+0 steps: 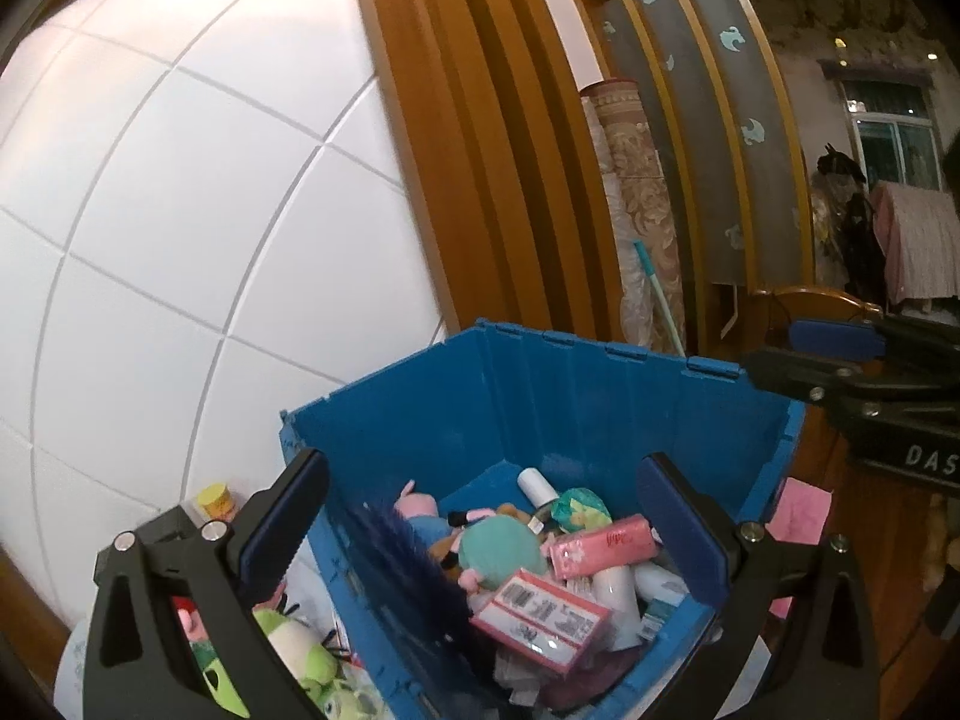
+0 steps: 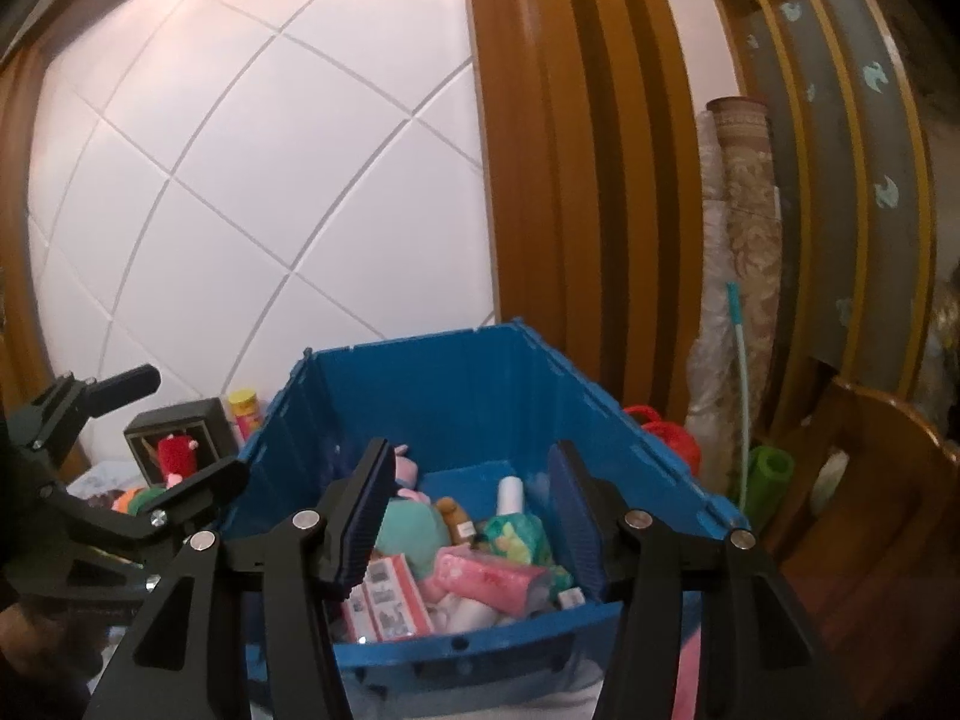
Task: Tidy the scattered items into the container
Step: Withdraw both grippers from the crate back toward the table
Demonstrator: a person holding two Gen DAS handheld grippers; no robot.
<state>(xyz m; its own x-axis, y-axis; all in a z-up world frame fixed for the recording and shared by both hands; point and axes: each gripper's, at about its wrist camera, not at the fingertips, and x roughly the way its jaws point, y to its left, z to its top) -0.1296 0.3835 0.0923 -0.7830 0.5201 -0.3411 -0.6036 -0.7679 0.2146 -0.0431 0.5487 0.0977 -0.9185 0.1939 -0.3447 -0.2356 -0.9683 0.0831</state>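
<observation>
A blue plastic crate (image 1: 480, 420) stands against the white tiled wall, also in the right wrist view (image 2: 432, 396). It holds several items: a teal plush (image 1: 501, 549), a pink tissue pack (image 1: 600, 546), a red-and-white box (image 1: 543, 615), a white bottle (image 1: 537, 486). My left gripper (image 1: 486, 534) is open and empty above the crate's left rim. My right gripper (image 2: 465, 516) is open and empty above the crate's near side. It shows at the right edge of the left wrist view (image 1: 840, 360); the left gripper shows at the left of the right wrist view (image 2: 120, 450).
Left of the crate lie a green plush (image 1: 300, 654), a yellow-lidded jar (image 2: 246, 408) and a dark box with a red toy (image 2: 177, 444). A wooden door frame (image 2: 570, 180), rolled carpets (image 2: 744, 252), a wooden chair (image 2: 870, 480) and a red bag (image 2: 666, 438) stand on the right.
</observation>
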